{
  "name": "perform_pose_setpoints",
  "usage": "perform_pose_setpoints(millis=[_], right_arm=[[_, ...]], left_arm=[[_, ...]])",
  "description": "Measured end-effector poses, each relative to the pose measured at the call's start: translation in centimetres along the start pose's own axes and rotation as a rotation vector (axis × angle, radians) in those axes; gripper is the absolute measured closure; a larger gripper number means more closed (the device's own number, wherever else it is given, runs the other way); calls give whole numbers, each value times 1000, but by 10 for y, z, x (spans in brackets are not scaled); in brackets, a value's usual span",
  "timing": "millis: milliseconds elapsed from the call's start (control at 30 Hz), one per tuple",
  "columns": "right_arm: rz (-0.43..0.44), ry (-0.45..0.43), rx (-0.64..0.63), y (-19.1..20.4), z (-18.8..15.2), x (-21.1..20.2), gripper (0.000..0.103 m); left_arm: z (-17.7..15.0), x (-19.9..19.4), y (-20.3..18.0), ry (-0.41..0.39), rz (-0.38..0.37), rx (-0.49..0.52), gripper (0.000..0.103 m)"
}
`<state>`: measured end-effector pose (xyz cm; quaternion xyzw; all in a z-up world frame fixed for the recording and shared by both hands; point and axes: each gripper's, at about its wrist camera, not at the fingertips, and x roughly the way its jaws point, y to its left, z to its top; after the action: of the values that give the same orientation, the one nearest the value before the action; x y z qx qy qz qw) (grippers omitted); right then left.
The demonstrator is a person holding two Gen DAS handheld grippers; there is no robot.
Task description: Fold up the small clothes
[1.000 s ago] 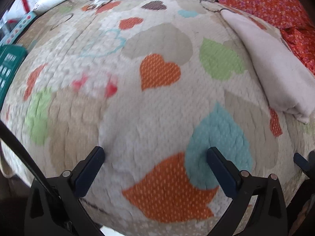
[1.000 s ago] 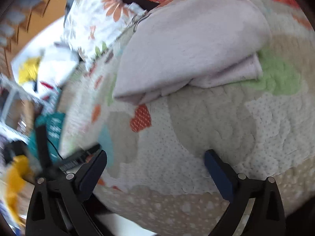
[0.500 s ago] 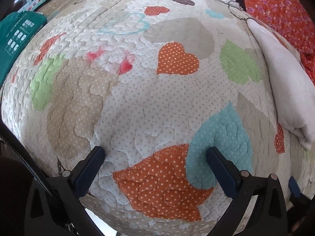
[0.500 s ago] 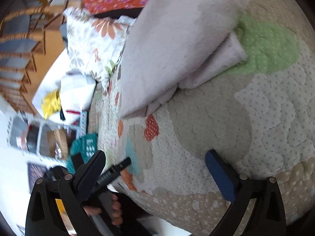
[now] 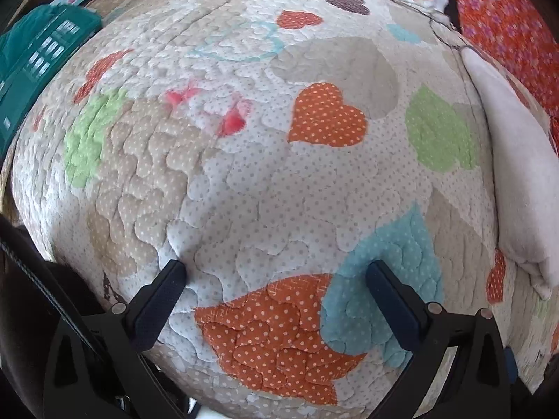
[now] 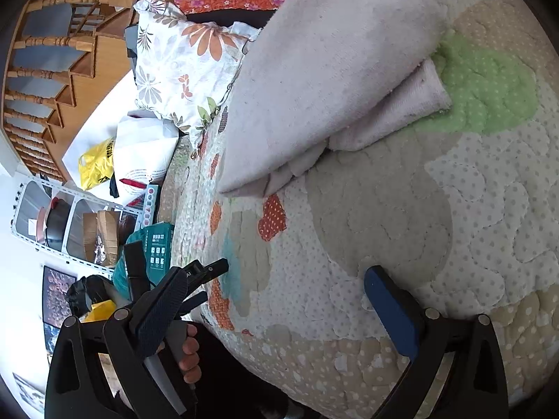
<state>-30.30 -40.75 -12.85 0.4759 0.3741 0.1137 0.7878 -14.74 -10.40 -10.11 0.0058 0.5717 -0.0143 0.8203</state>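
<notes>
A pale grey-white cloth (image 6: 335, 70) lies folded in layers on a quilted bedspread with coloured hearts (image 6: 401, 216). In the left wrist view the same cloth (image 5: 520, 174) lies at the right edge of the quilt (image 5: 244, 174). My left gripper (image 5: 276, 279) is open and empty, low over the near part of the quilt, well left of the cloth. My right gripper (image 6: 276, 286) is open and empty near the quilt's front edge, below the cloth. The left gripper's tips (image 6: 209, 270) and the hand holding it show at the right wrist view's lower left.
A floral pillow (image 6: 181, 59) and an orange flowered fabric (image 5: 506, 24) lie at the far side of the bed. A teal basket (image 5: 38, 56) sits off the quilt's left edge. Bags, a metal shelf (image 6: 70, 223) and a wooden staircase (image 6: 52, 52) stand beyond the bed.
Both grippers have drawn back toward the quilt's near edge and stayed open. The right wrist view has swung left, bringing in the room, the stairs and the left gripper. The cloth lies still.
</notes>
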Motion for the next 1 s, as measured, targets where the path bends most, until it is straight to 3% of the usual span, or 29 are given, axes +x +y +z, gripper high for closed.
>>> perform_pose_setpoints(millis=[67,133,167,233,333,367,433,533,667,767,933,1000], right_arm=[[-9,2,-24,3,-1,2,0],[-30,-3,-55,7,-3,3,0],[-42,-4,-71,9,-4,4,0],[-69,-10,-111,15,-6,6,0],[-124,-15,-172,23,-10,9,5],[-151,-20,-191,26,-10,9,11],[-244,-43,-247,34,-11,7,49],[-250,-91,-272,44,-3,-11,63],[-327,-217,-335,65,29,-42,63],[-373,-258,-353,73,67,-49,63],[-499,-306,-316,54,118,-34,63],[-493,-343,-243,34,132,-38,54]], left_arm=[[6,-8,-3,-7,-29,53,24],[9,-17,-9,-13,-51,94,49],[12,-24,-11,-12,-82,106,52],[16,-38,-13,-20,-147,105,53],[19,-60,-18,-87,-168,137,52],[22,-70,-22,-118,-169,160,51],[23,-84,-25,-166,-177,196,41],[23,-94,-20,-189,-198,214,37],[27,-84,-10,-145,-250,211,37],[30,-70,-9,-104,-258,189,37],[39,-54,-15,-23,-334,149,37],[46,-51,-22,-16,-349,154,36]])
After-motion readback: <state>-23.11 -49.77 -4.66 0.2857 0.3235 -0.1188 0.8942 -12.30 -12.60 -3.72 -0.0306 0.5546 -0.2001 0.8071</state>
